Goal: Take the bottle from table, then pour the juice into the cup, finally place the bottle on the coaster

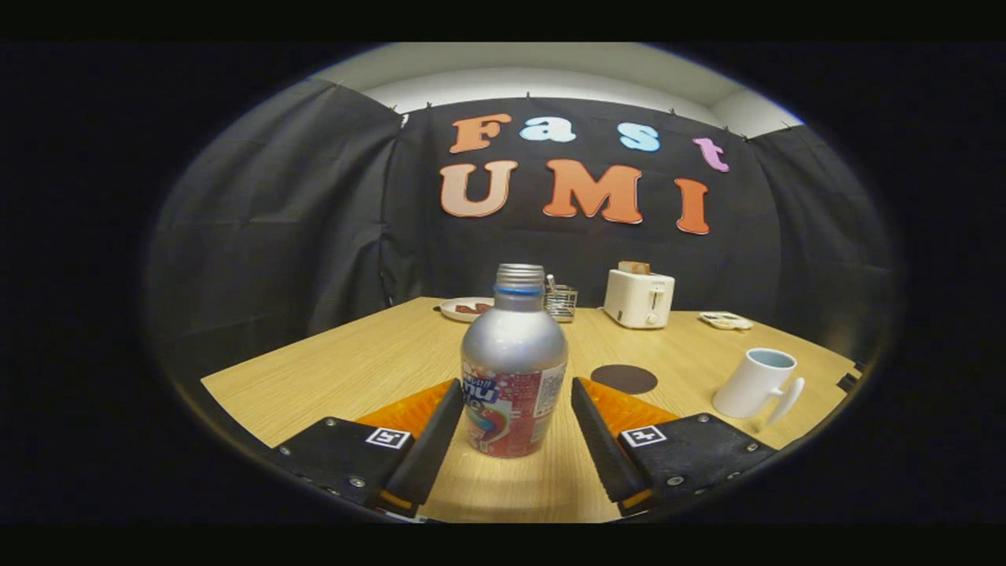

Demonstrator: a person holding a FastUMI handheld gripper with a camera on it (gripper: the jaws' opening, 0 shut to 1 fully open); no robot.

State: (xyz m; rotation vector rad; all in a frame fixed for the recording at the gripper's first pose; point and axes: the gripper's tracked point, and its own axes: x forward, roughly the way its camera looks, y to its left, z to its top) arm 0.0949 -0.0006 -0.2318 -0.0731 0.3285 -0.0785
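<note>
gripper (pixel 515 417): wide apart, fingers either side of the bottle, not touching it
bottle (pixel 513 365): upright on the table (pixel 377 354), between the fingers
coaster (pixel 624 379): just beyond the right finger
cup (pixel 756 383): further right of the coaster

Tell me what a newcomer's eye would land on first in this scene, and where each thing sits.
First comes the silver metal bottle with a red printed label, standing upright on the light wooden table between the open jaws of the gripper, which do not touch it. Beyond the fingers to the right lie a dark round coaster and a white ceramic mug. A white toaster stands at the table's far edge.
</note>
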